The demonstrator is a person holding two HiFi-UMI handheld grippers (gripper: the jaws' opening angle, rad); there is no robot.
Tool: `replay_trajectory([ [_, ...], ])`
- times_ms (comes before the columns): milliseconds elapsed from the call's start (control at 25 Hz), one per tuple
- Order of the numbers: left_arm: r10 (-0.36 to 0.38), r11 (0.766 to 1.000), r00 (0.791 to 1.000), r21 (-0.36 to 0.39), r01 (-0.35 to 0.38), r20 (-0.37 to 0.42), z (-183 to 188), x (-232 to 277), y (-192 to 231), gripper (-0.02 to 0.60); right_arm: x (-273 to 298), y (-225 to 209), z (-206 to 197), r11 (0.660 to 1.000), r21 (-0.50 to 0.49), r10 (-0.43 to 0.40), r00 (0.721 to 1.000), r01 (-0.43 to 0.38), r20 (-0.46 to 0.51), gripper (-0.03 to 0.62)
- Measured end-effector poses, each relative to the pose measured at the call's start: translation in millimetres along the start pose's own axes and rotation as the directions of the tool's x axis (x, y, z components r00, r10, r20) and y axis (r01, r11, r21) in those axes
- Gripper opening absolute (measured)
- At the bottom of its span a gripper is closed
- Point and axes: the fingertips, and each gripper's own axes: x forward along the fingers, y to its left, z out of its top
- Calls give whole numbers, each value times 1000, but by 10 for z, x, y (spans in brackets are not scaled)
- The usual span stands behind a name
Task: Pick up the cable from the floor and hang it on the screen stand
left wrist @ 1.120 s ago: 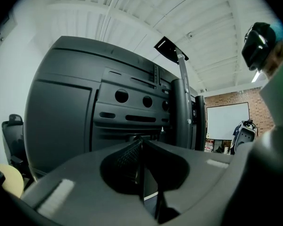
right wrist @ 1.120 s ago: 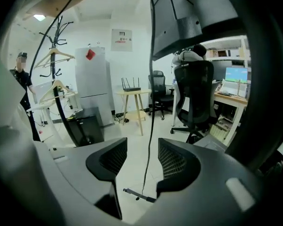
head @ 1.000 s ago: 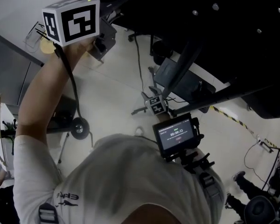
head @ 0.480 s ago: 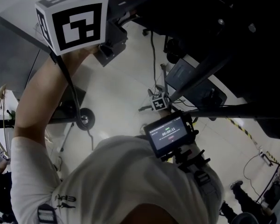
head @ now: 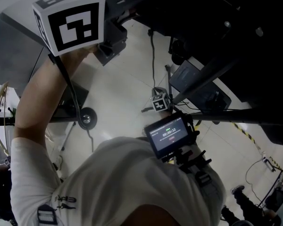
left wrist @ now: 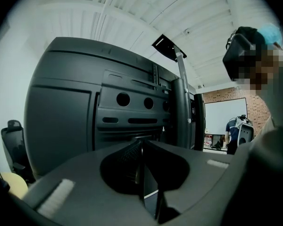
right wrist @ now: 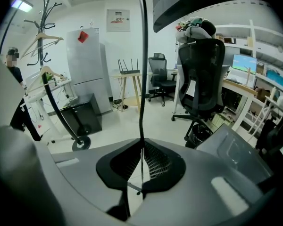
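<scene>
A thin black cable (right wrist: 142,55) runs straight up out of my right gripper (right wrist: 141,166), whose jaws have just been closing and now pinch it between the pads. In the head view that gripper's marker cube (head: 160,102) is low over the pale floor, and the cable (head: 153,55) climbs from it toward the dark screen stand (head: 203,74). My left gripper (left wrist: 141,166) is held high and level with its jaws together and nothing between them. It faces the screen's grey back panel (left wrist: 85,112). Its marker cube (head: 68,18) fills the upper left of the head view.
A black office chair (right wrist: 200,79) stands right of the cable. At the left are a coat rack (right wrist: 37,36) and a wheeled stand base (right wrist: 80,144). A small monitor (head: 170,133) sits on my chest. Striped tape (head: 243,128) crosses the floor at the right.
My right gripper has sunk toward the floor beside the cable. My left gripper stays raised by the screen's back.
</scene>
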Motion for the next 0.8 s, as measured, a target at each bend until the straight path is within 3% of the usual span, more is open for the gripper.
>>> replay_trajectory([
  [200, 8, 1000, 1000, 7, -8, 0, -12, -14, 90, 21, -93, -53, -104, 1000, -7, -17, 1000, 16, -8, 29],
  [400, 49, 999, 999, 21, -50, 11, -28, -57, 256, 21, -670, -191, -317, 998, 11, -54, 998, 54, -14, 28],
  [640, 144, 990, 988, -14, -144, 62, -190, -174, 540, 21, -1839, -602, -302, 983, 42, -181, 979, 177, 98, 28],
  [800, 196, 979, 976, -69, -190, 96, -412, -271, 786, 21, -2645, -838, -86, 960, 58, -280, 934, 274, 221, 28],
])
